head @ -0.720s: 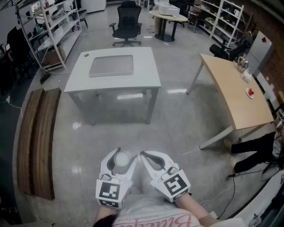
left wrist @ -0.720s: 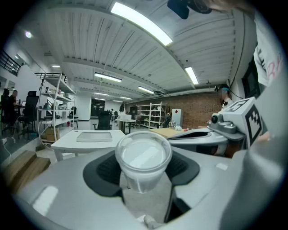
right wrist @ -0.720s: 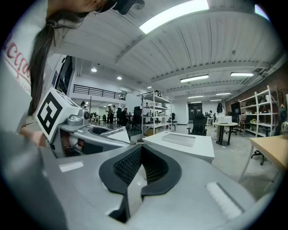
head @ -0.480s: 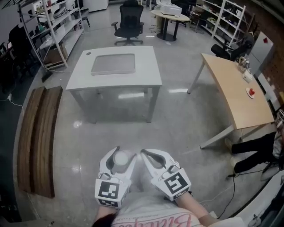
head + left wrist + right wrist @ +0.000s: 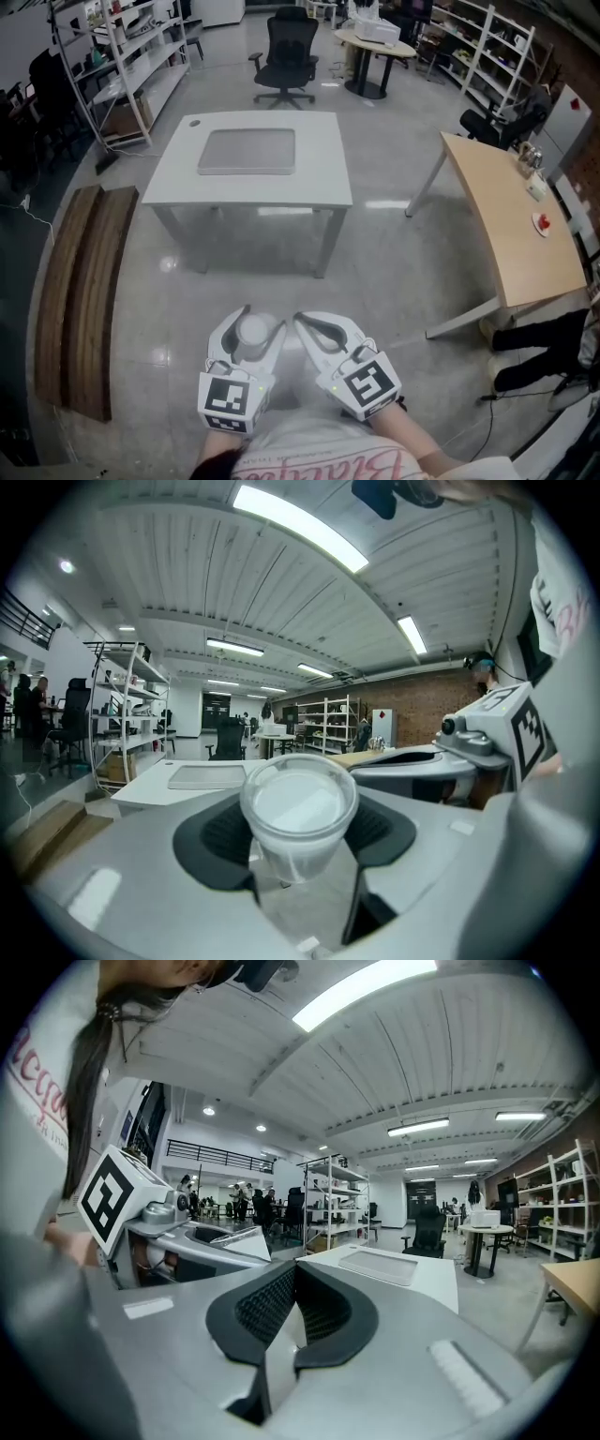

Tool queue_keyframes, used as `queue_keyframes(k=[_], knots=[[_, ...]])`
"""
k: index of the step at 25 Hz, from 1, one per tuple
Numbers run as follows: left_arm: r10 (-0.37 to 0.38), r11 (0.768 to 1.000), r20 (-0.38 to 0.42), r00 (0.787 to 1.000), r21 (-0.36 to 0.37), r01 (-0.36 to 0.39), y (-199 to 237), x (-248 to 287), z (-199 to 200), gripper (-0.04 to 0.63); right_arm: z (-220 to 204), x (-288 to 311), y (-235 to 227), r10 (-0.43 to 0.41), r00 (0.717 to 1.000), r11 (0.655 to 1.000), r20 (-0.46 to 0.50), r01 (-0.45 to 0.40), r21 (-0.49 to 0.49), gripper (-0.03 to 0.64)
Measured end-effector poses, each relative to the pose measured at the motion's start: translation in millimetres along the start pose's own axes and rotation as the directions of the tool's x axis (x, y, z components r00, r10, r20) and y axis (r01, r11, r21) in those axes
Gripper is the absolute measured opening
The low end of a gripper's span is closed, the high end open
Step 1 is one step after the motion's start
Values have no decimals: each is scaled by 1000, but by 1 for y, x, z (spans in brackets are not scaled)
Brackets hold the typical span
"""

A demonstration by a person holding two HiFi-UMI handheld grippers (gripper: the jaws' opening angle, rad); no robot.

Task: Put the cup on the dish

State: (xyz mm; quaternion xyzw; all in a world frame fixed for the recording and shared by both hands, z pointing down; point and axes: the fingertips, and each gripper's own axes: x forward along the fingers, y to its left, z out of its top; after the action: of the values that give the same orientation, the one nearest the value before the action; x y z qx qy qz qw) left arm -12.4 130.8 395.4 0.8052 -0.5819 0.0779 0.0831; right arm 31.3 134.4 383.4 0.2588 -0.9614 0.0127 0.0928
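Observation:
A translucent white plastic cup [image 5: 254, 332] [image 5: 298, 808] sits upright between the dark pads of my left gripper [image 5: 261, 321] [image 5: 298, 825], which is shut on it, close to my body over the floor. Beside it, my right gripper [image 5: 302, 322] [image 5: 292, 1277] is shut with nothing between its pads. A flat grey rectangular dish [image 5: 247, 151] [image 5: 207, 775] [image 5: 380, 1266] lies on the white table [image 5: 309, 183] ahead, well beyond both grippers.
A light wooden table [image 5: 511, 211] stands at the right, with a person's dark-clad legs [image 5: 544, 330] below it. Wooden planks [image 5: 82, 291] lie on the floor at the left. A black office chair [image 5: 288, 56] and metal shelves [image 5: 122, 56] stand behind the white table.
The white table and its dish have slid slightly down and right in the head view. Both grippers keep the same pose, the cup still in the left one.

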Motion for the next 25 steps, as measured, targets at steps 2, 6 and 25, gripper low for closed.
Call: queue_keyframes(k=[2, 6, 25], knots=[[17, 1000, 8, 1000, -6, -17, 10, 15, 8, 256, 7, 12, -12, 14, 1000, 1000, 8, -14, -13, 2], [51, 999, 30, 998, -3, -51, 22, 42, 26, 256, 14, 27, -39, 46, 999, 999, 5, -46, -23, 2], [75, 997, -8, 997, -4, -75, 57, 130, 34, 256, -5, 86, -129, 58, 995, 998, -81, -56, 26, 2]])
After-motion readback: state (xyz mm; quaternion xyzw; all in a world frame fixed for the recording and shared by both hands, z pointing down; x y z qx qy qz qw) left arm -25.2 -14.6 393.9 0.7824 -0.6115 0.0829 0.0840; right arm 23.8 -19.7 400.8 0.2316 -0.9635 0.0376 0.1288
